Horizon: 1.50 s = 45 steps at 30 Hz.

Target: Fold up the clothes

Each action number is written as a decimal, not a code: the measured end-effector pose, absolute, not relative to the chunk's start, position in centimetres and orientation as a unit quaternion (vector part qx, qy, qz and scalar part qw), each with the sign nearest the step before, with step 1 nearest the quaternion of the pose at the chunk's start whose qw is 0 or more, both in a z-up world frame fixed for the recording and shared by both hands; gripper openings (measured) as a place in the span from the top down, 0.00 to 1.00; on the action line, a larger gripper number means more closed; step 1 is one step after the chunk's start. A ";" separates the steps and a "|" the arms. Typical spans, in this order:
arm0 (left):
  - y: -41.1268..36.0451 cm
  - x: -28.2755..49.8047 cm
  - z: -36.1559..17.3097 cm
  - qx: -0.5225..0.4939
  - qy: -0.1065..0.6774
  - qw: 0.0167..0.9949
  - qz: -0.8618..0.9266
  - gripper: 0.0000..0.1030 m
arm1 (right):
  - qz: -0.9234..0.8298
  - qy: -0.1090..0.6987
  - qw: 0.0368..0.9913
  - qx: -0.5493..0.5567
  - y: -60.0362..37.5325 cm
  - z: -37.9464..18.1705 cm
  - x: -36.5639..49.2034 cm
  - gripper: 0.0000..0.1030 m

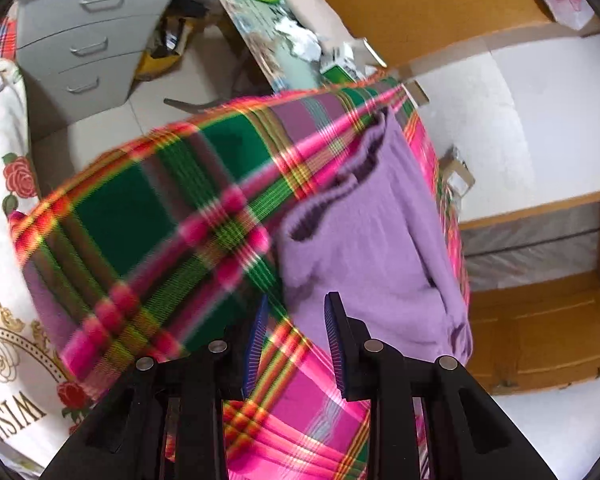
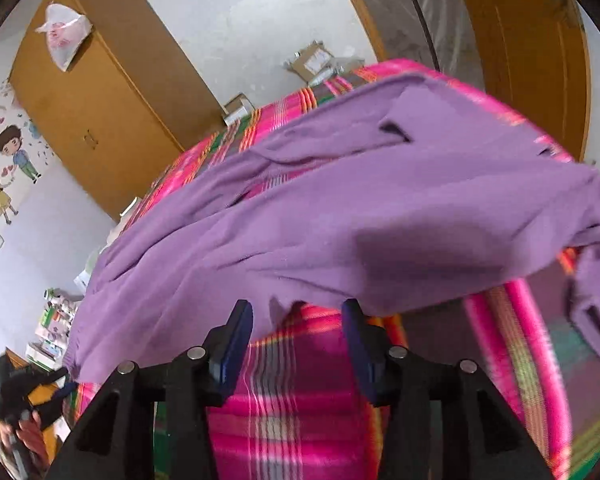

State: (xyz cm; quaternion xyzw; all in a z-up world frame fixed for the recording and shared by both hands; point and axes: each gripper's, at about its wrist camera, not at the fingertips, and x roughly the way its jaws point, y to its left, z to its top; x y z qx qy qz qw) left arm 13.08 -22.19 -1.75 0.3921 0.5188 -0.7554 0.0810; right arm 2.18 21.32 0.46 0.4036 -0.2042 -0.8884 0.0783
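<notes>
A room with white walls, a wooden wardrobe (image 2: pixel 96 92) and a grey drawer unit (image 1: pixel 88 44) surrounds the work surface. The surface is covered by a plaid cloth (image 1: pixel 148 208) in pink, green and red; whether a bed or a bench lies beneath cannot be told. A white rose-printed fabric (image 1: pixel 4 240) lies at its left edge in the left wrist view.

A purple garment (image 2: pixel 340 208) lies spread on the plaid cloth, creased, with a dark opening visible near its far end.

Left gripper (image 1: pixel 296 344): fingers released, gap clear, nothing between them. The garment's near edge lies just ahead of and to the right of the fingertips, and the right finger (image 1: pixel 336 344) overlaps it in the view; contact cannot be told.

Right gripper (image 2: pixel 296 344): fingers released and spread wide. The garment's near hem sits at the fingertips, across the gap; bare plaid cloth shows between the fingers below it. Whether the hem touches them cannot be told.
</notes>
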 end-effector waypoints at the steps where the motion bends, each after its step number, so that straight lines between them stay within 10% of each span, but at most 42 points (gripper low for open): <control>1: -22.4 13.2 -1.9 0.389 0.524 0.078 -0.753 0.71 | -0.886 -0.205 0.077 0.408 21.1 0.2 1.7 0.55; 7: -22.6 12.8 -2.1 0.381 0.533 0.079 -0.751 0.71 | -0.887 -0.229 0.064 0.396 21.0 0.1 0.8 0.54; 14: -23.0 11.8 -2.1 0.370 0.544 0.081 -0.749 0.71 | -0.883 -0.252 0.043 0.394 21.5 -0.3 0.3 0.91; 45: -24.6 11.9 -2.6 0.347 0.556 0.086 -0.750 0.90 | -0.876 -0.295 0.026 0.381 22.0 1.1 7.2 0.94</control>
